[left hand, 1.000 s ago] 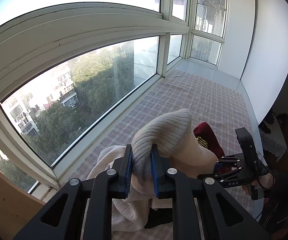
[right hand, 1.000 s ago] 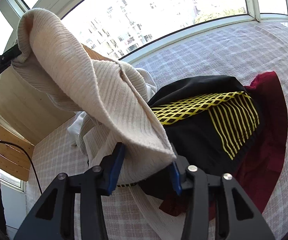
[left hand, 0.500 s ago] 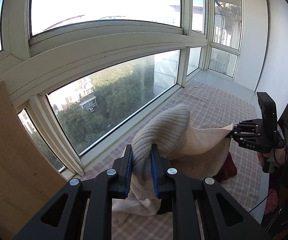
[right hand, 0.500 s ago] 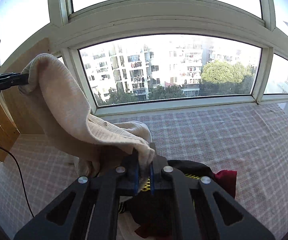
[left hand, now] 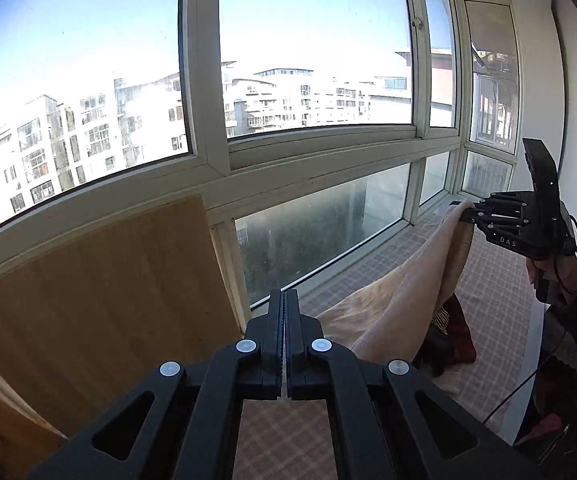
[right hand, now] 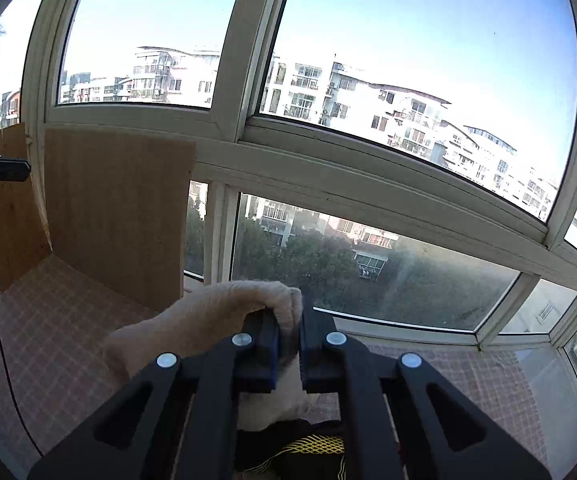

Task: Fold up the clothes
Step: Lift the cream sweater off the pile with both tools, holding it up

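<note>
Cream ribbed knit sweater (left hand: 400, 292) hangs lifted above the checked platform (left hand: 500, 280). Your right tongs (right hand: 288, 334) are clamped on one edge; your left tongs (left hand: 284, 312) are fully closed, their hold hidden. Draw both apart evenly, clear of the black-and-yellow garment (right hand: 308, 446) beneath.

one marking is legible: the letters "das", pale on the black body of the right tongs (left hand: 458, 208), seen in the left wrist view. no other text, label or number can be read.
</note>
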